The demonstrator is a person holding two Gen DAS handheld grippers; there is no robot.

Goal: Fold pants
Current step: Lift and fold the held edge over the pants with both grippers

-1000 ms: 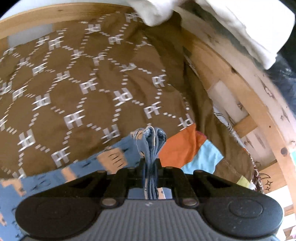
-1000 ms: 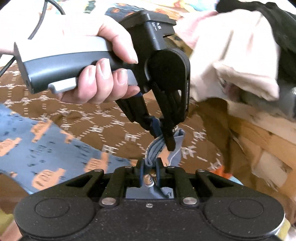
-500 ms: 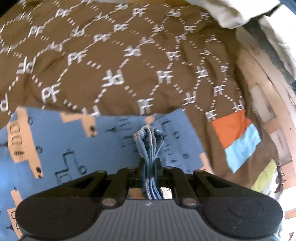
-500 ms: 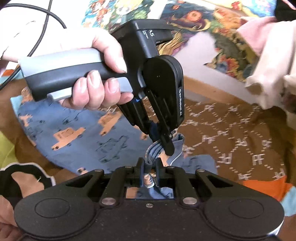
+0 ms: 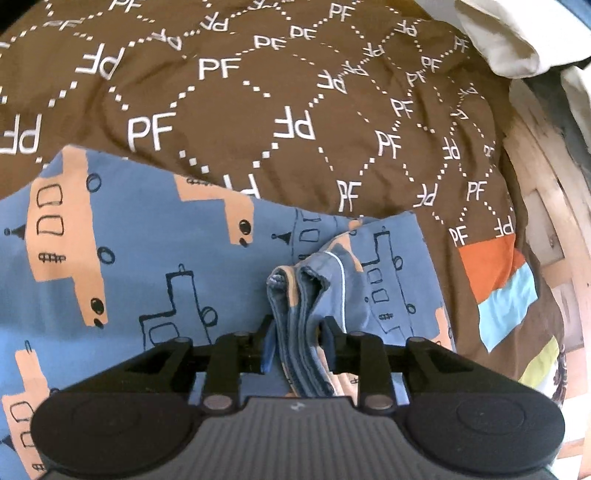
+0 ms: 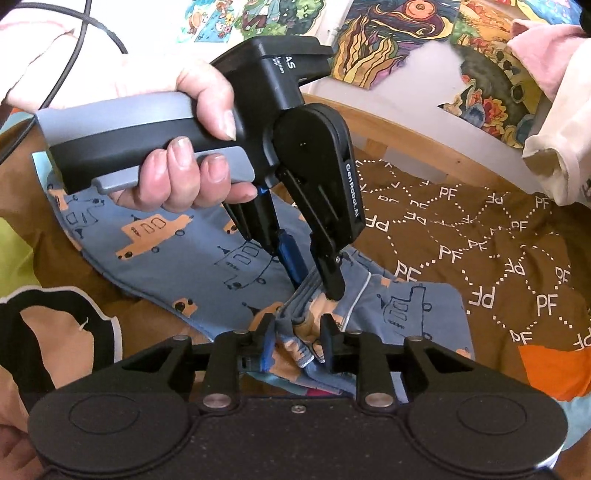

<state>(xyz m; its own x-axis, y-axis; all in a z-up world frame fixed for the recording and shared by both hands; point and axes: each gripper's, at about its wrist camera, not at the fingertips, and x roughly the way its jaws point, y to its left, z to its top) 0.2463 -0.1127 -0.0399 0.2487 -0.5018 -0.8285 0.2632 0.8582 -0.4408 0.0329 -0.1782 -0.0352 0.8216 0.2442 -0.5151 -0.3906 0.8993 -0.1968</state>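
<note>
Blue pants (image 5: 155, 258) with orange truck prints lie folded over on a brown blanket (image 5: 240, 110). The bunched pant ends (image 5: 295, 295) stand loosely between the fingers of my left gripper (image 5: 297, 332), whose jaws are opening and no longer squeeze the cloth. In the right wrist view the pants (image 6: 207, 258) spread to the left. There my right gripper (image 6: 299, 332) is also opening, with the slack fabric edge (image 6: 295, 332) between its fingers. A hand holds the left gripper (image 6: 314, 280) just beyond, pointing down at the same bundle.
A wooden bed frame (image 5: 546, 206) runs along the right, with cream cloth (image 5: 517, 44) draped over it. An orange and light-blue patch (image 5: 495, 277) lies beside the pants. Colourful pictures (image 6: 399, 44) hang on the wall, and a cable (image 6: 92, 33) trails from the left hand (image 6: 177, 177).
Both grippers came down and carried the bunched ends over the spread pants. Their jaws, tight on the cloth before, now stand wider, and the bundle has slackened.
</note>
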